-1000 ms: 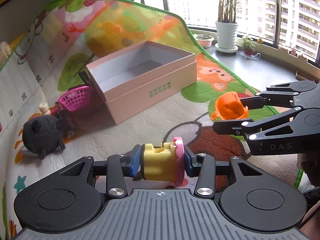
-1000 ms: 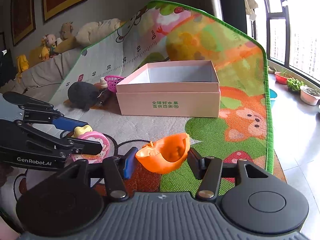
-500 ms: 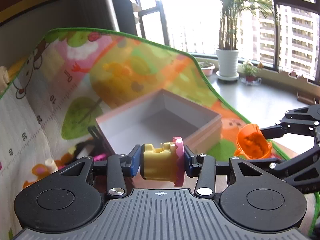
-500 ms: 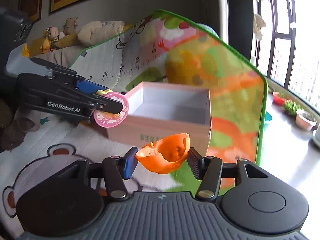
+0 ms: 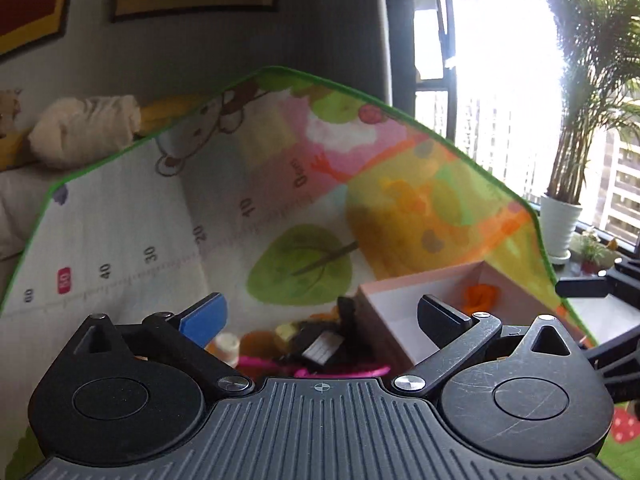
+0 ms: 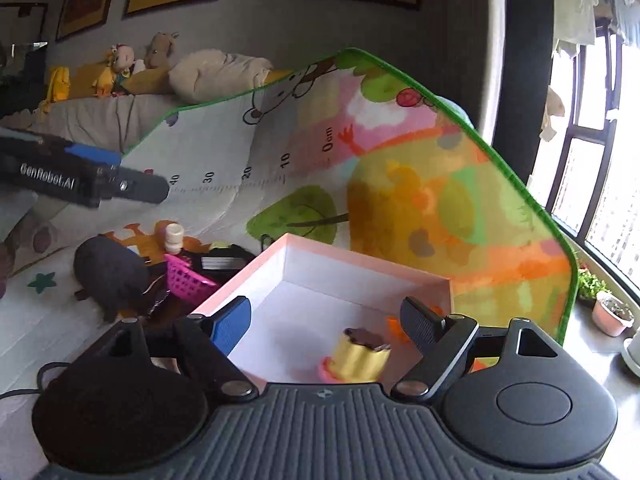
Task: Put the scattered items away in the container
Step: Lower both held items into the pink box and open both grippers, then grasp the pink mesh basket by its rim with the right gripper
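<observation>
The pink box [image 6: 360, 264] stands open on the play mat. In the right wrist view the yellow-and-pink toy [image 6: 356, 358] lies inside it near the front, and a bit of the orange toy [image 6: 394, 326] shows behind my right finger. My right gripper [image 6: 330, 320] is open and empty over the box. In the left wrist view my left gripper [image 5: 320, 314] is open and empty, left of the box [image 5: 420, 292], with the orange toy [image 5: 480, 296] inside. The left gripper also shows in the right wrist view [image 6: 132, 186].
Left of the box lie a pink basket [image 6: 186, 280], a dark plush toy [image 6: 108, 276], a small cream bottle [image 6: 174, 238] and a black item [image 6: 224, 260]. The mat [image 6: 400, 184] rises behind. Potted plants [image 6: 610, 314] stand at the right by the window.
Both grippers have opened. The yellow-and-pink toy and the orange toy have left the fingers and now lie in the box. Both views have tilted upward.
</observation>
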The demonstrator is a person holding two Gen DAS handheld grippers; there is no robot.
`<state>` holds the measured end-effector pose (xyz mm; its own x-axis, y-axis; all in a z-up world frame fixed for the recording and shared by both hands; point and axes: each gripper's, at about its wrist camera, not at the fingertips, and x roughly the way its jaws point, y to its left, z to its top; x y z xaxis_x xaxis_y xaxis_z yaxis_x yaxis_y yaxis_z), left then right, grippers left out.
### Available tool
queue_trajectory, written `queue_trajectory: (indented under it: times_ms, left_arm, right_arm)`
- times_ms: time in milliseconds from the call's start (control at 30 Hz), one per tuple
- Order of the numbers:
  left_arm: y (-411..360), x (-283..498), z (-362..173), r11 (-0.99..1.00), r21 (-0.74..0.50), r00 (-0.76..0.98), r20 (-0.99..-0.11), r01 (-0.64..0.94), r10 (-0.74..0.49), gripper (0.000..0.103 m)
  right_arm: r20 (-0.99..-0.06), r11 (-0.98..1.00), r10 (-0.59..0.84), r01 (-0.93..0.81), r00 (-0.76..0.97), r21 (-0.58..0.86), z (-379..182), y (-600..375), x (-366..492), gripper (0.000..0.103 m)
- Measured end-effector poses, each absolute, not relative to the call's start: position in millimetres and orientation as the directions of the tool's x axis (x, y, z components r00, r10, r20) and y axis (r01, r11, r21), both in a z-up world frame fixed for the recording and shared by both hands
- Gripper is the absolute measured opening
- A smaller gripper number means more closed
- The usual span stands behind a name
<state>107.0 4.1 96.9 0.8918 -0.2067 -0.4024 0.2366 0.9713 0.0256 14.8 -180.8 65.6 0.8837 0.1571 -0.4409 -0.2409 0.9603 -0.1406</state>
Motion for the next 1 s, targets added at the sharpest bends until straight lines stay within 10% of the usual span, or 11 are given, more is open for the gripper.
queue_trajectory:
  times_ms: [200, 667, 833, 900, 1000]
  left_arm:
    - [46.1, 64.2, 57.6, 0.966, -0.177, 0.825, -0.505, 0.189, -0.254, 0.103]
    - [64.4, 32.2, 34.5, 0.978, -0.098, 0.847, -0.489, 0.183, -0.207, 0.103]
    - [68.1, 27.8, 37.3, 0.977, -0.111, 0.850, -0.482, 0.182, -0.213, 0.103]
    - [68.5, 25.5, 38.0, 0.976, -0.112, 0.849, -0.482, 0.187, -0.217, 0.103]
    - [69.4, 23.0, 39.6, 0.972, -0.123, 0.844, -0.482, 0.199, -0.234, 0.103]
  right_arm:
    - [-0.501, 0.891, 0.205, -0.372, 0.841, -0.260, 57.0, -115.9, 21.7, 0.041]
    - [-0.531, 0.658, 0.075, -0.442, 0.844, -0.610, 8.7, -11.2, 77.5, 0.040]
    - [-0.516, 0.638, 0.121, -0.465, 0.848, -0.614, 16.8, -7.1, 56.7, 0.026]
    - [-0.531, 0.681, 0.170, -0.488, 0.830, -0.546, 33.3, -13.9, 37.8, 0.002]
    - [-0.553, 0.749, 0.267, -0.531, 0.789, -0.396, 59.1, -34.2, 4.4, 0.002]
